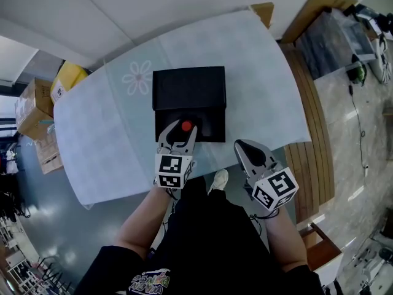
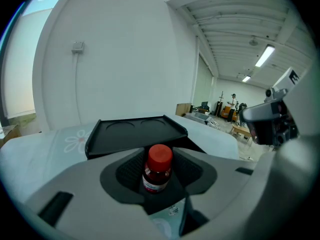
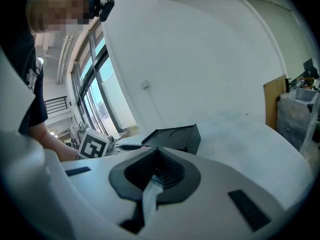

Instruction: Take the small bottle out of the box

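Table [image 1: 110,140] under pale cloth, flower print at one corner. Cardboard boxes [image 1: 32,110] on grey floor [image 1: 37,226] beside it. White wall [image 2: 125,59]. Ceiling strip lights [image 2: 265,55] on. Tall windows [image 3: 97,101], daylight.

In the head view, only the red cap of the small bottle [image 1: 186,126] is seen; its body is hidden between the jaws of the left gripper [image 1: 178,131]. In the left gripper view, the bottle's bottom is covered and its label cannot be read. A far-off person [image 2: 233,100] at middle right is too small to be made out.
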Demonstrator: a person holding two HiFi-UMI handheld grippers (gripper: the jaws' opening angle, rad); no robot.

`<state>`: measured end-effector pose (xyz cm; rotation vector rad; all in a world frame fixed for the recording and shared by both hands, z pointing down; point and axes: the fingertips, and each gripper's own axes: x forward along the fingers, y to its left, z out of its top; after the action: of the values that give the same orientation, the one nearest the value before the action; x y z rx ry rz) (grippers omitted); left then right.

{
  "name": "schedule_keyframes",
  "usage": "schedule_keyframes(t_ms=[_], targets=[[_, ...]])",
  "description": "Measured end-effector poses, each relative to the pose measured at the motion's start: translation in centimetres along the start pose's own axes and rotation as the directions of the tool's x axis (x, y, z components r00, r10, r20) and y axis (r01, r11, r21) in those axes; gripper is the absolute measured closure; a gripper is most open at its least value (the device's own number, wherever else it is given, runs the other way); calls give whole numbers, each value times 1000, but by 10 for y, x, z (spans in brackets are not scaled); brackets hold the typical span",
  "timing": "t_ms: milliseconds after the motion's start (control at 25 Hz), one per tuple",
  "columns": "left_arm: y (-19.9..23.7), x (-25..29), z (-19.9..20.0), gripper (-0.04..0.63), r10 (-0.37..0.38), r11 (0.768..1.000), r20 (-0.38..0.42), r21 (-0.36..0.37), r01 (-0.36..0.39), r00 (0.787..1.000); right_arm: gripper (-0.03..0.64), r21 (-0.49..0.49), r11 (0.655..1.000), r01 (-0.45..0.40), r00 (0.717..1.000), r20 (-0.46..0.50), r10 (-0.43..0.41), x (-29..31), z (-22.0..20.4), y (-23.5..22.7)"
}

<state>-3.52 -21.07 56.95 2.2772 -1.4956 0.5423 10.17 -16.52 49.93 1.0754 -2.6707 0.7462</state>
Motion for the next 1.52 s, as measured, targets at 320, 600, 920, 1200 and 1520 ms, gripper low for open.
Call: schedule_keyframes(t_ms=[320, 600, 920, 1200, 1520], targets=[[0, 3, -2, 425, 5, 1000, 0, 19, -5, 1000, 594, 15, 1000, 3, 1000, -17, -2, 1, -8, 0], [1, 8, -2, 426, 13, 999, 4, 31, -13, 1000, 594, 15, 1000, 7, 1000, -20, -7, 0, -10, -1], [2, 2, -1, 428, 23, 999, 9, 28, -23, 1000, 594, 12, 1000, 12, 1000, -11, -11, -4, -8, 0], [-2, -16, 13, 430, 25, 999, 42, 34, -26, 999, 594, -6, 1000, 2, 1000, 14, -2, -12, -2, 6], [-15, -56, 34, 430, 13, 999, 88, 45, -17, 996, 594, -57, 998, -21, 998, 53, 24, -28, 10, 28]])
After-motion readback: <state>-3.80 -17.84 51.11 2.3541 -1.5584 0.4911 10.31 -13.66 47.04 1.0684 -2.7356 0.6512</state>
